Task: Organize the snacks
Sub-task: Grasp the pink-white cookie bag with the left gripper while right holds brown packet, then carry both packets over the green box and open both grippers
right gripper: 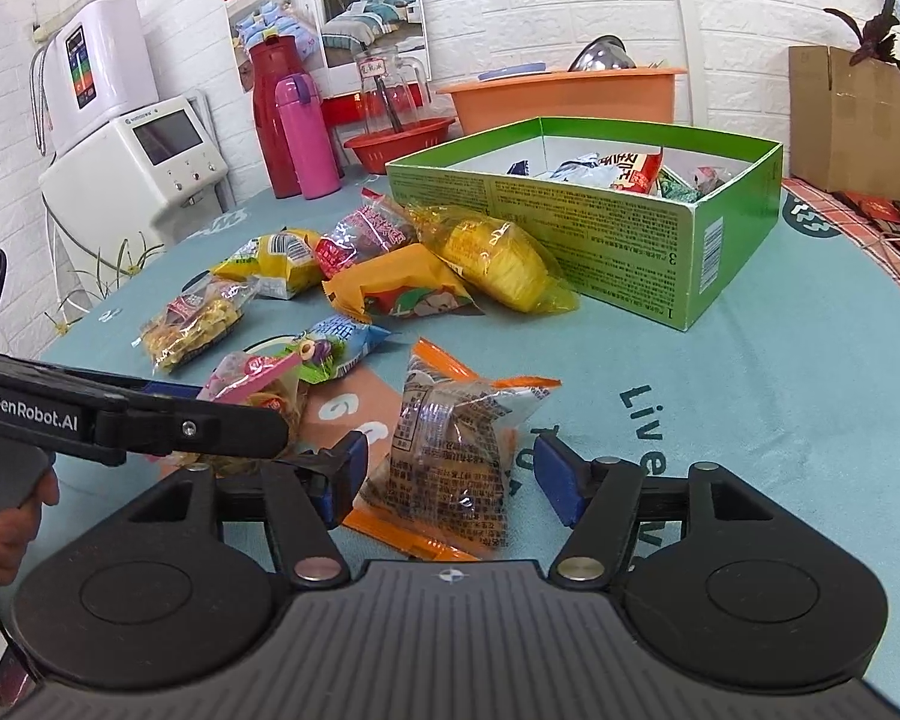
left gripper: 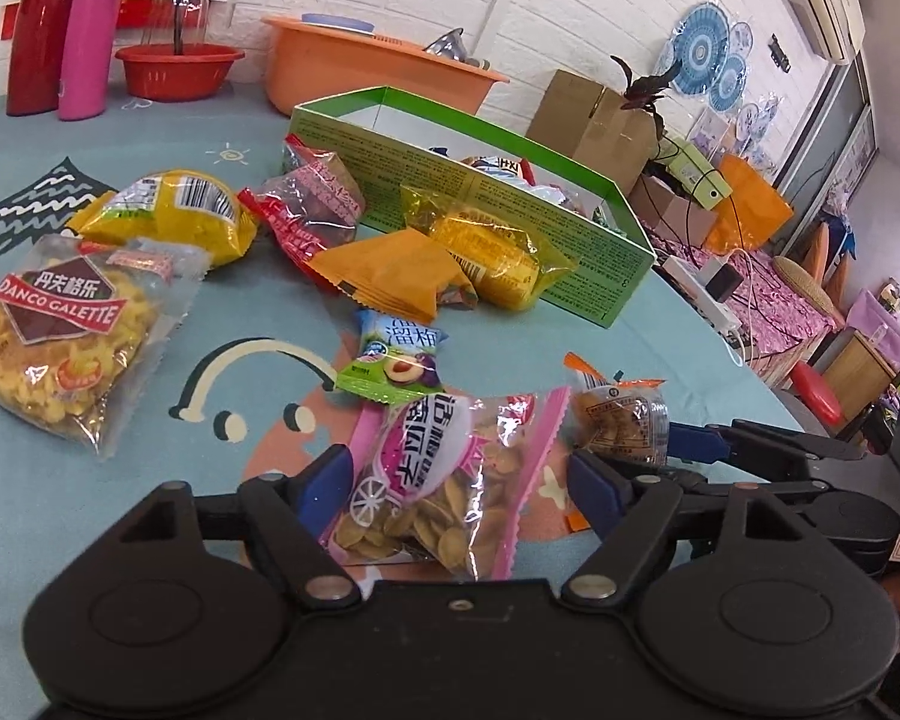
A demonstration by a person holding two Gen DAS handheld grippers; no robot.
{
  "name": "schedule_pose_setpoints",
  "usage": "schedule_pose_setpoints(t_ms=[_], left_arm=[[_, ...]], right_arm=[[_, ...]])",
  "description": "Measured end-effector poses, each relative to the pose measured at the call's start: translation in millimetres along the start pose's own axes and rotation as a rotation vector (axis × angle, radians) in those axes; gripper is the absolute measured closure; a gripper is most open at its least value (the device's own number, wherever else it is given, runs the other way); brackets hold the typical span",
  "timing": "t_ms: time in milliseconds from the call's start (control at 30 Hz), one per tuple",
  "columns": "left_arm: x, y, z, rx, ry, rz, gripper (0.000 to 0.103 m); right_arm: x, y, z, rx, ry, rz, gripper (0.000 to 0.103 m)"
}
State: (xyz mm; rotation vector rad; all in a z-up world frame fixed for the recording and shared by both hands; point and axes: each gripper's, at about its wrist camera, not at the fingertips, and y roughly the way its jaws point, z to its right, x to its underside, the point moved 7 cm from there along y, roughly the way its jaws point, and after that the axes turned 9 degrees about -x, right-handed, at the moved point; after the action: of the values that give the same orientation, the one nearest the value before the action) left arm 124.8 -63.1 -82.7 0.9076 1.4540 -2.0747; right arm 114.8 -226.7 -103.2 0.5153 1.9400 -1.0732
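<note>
Now both sets of fingers are held wide apart. The pink-edged packet (left gripper: 444, 480) is straddled by the left gripper (left gripper: 462, 483). The orange-edged packet (right gripper: 450, 456) is straddled by the right gripper (right gripper: 453, 477), untouched.

Our right gripper (right gripper: 450, 474) spread wide around an orange-edged snack packet (right gripper: 450, 456)

We see the blue pads standing clear of the packet on either side, which lies on the teal tablecloth (right gripper: 750, 420); our left gripper (right gripper: 258, 432) reaches in from the left over a pink-edged packet (right gripper: 258, 378); further back lie more loose snacks, among them a yellow-wrapped one (right gripper: 504, 264) just beside the open green box (right gripper: 600, 216), which already holds several packets.
</note>
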Motion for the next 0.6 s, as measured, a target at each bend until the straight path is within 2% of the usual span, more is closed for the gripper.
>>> schedule_pose_setpoints(t_ms=[133, 200, 233, 267, 300, 333, 400, 533, 600], left_arm=[[2, 1, -1, -0.029, 0.011, 0.016, 0.0], [3, 2, -2, -0.04, 0.006, 0.026, 0.0], [4, 2, -3, -0.06, 0.013, 0.033, 0.0], [4, 2, -3, -0.066, 0.027, 0.041, 0.009], [4, 2, -2, -0.064, 0.029, 0.043, 0.012], [4, 0, -2, -0.055, 0.026, 0.049, 0.026], [3, -2, -2, -0.02, -0.008, 0.047, 0.028], [4, -6, -11, 0.057, -0.136, 0.034, 0.031], [3, -14, -12, 0.078, -0.175, 0.035, 0.031]], right_arm=[[1, -1, -2, -0.005, -0.017, -0.007, 0.003], [3, -1, -5, -0.004, -0.033, -0.013, 0.008], [3, 0, -7, -0.004, -0.042, -0.015, 0.015], [2, 0, -8, 0.001, -0.045, -0.015, 0.015], [3, 1, -9, 0.002, -0.048, -0.013, 0.016], [3, 1, -9, 0.002, -0.055, -0.009, 0.021], [4, 2, -10, -0.002, -0.066, 0.007, 0.023], [3, -4, -10, -0.002, -0.053, 0.028, 0.036], [3, -7, -10, 0.003, -0.051, 0.027, 0.037]])
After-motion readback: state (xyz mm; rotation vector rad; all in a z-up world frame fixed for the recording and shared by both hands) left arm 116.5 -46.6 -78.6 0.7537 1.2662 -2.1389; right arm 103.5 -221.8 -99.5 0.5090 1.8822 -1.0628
